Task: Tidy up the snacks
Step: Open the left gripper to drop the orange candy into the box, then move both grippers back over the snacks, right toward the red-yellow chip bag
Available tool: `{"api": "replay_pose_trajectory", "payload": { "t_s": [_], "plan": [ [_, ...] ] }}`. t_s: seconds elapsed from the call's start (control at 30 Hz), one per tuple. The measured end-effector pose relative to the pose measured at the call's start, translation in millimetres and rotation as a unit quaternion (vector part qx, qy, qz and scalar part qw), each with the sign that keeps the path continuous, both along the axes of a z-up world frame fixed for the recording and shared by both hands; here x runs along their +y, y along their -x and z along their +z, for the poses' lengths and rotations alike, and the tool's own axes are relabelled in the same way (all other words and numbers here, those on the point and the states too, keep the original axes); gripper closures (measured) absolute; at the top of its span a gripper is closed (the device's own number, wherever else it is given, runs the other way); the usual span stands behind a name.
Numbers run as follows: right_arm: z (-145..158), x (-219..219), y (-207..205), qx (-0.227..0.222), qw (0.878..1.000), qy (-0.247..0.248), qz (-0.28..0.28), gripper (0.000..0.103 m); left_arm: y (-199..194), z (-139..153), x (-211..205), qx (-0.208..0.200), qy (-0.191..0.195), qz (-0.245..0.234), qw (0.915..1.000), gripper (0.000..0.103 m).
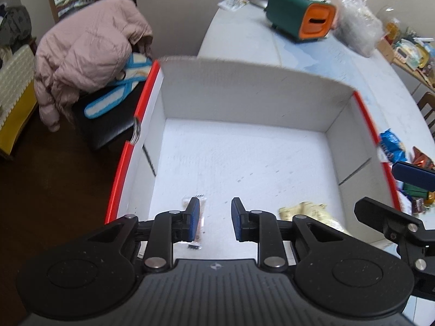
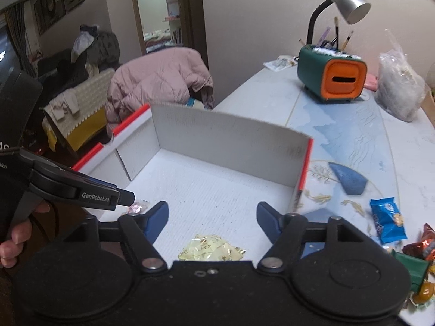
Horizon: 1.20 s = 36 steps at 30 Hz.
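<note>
Looking across from left to right, the left side of both views is a dim living area: a pink padded jacket (image 2: 160, 81) slumps over a chair beside a dark floor, with a doorway behind it and a yellow-trimmed seat (image 2: 78, 119) further left, heaped with things too dark to name. A hand (image 2: 16, 233) shows at the lower left edge of the right wrist view, cut off by the frame.

Centre frame sits a shallow white cardboard box (image 1: 244, 87) with red edges, on a pale marbled table (image 2: 272, 89). Inside it, near the bottom of the frame, lie a thin pink-wrapped snack (image 1: 199, 217), half hidden behind the left gripper (image 1: 214, 218), and a yellow wrapped snack (image 2: 210, 250) below the right gripper (image 2: 212, 218). The left gripper's jaws stand a little apart with nothing between them. The right gripper's jaws are spread wide, empty, over the box floor.

Upper right, a green and orange desk organiser (image 2: 331, 76) holds brushes beneath a silver lamp (image 2: 345, 0); a clear plastic bag (image 2: 399, 87) beside it blurs its contents. Lower right, a blue snack packet (image 2: 387, 220) lies on the table, and past it a cluster of orange, green and red wrappers (image 2: 418, 250) is cut off by the edge.
</note>
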State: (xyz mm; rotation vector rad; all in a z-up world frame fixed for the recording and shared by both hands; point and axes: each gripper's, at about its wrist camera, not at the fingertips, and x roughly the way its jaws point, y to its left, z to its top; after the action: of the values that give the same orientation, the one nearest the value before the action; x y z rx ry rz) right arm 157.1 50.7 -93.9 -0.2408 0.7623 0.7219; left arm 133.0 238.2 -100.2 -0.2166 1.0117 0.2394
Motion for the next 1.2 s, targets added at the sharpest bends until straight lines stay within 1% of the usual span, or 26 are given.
{"api": "replay_pose_trajectory", "payload": {
  "t_s": [0.2,0.3,0.47,0.5,0.53,0.57,0.63,0.67,0.7,0.73,0.77,0.83,0.97,1.07,1.17,1.2],
  "plan": [
    [21,-26,14,-0.02,0.999,-0.022,-0.012,0.024,12,29,-25,-0.044,-0.008,-0.023,0.9987,0.078],
    [30,-41,20,-0.029,0.999,-0.03,-0.02,0.024,17,41,-37,-0.063,-0.003,-0.033,0.9975,0.073],
    [42,-71,29,-0.031,0.997,-0.051,-0.04,0.022,24,58,-65,-0.089,0.0,-0.056,0.9945,0.073],
    [44,-78,30,-0.032,0.997,-0.057,-0.046,0.019,25,60,-71,-0.093,0.0,-0.061,0.9938,0.073],
    [47,-85,32,-0.033,0.996,-0.062,-0.052,0.012,25,63,-77,-0.098,0.001,-0.066,0.993,0.073],
    [49,-92,33,-0.035,0.995,-0.069,-0.059,0.011,26,66,-83,-0.103,0.002,-0.07,0.9922,0.072],
    [53,-107,37,-0.041,0.994,-0.078,-0.07,0.01,28,71,-96,-0.114,0.003,-0.075,0.9906,0.071],
    [56,-114,38,-0.045,0.993,-0.081,-0.074,0.011,29,72,-102,-0.119,0.006,-0.076,0.99,0.063],
    [57,-122,40,-0.051,0.992,-0.082,-0.079,0.01,28,74,-107,-0.122,0.013,-0.078,0.9893,0.044],
    [60,-130,41,-0.055,0.991,-0.083,-0.084,0.01,29,76,-112,-0.129,0.021,-0.077,0.9885,0.035],
    [61,-139,43,-0.058,0.991,-0.086,-0.088,0.01,31,79,-117,-0.139,0.026,-0.075,0.9872,0.03],
    [64,-154,45,-0.064,0.989,-0.09,-0.099,0.003,30,82,-129,-0.145,0.028,-0.079,0.9858,0.03],
    [68,-189,46,-0.07,0.985,-0.098,-0.121,0.001,28,84,-153,-0.149,0.036,-0.086,0.9844,0.03],
    [68,-217,44,-0.068,0.982,-0.102,-0.142,0.0,26,84,-172,-0.155,0.039,-0.091,0.983,0.023],
    [66,-245,40,-0.064,0.979,-0.104,-0.163,0.0,23,83,-190,-0.161,0.05,-0.096,0.9809,0.021],
    [65,-254,39,-0.063,0.978,-0.105,-0.168,0.0,21,83,-196,-0.161,0.053,-0.1,0.9805,0.018]
  ]
}}
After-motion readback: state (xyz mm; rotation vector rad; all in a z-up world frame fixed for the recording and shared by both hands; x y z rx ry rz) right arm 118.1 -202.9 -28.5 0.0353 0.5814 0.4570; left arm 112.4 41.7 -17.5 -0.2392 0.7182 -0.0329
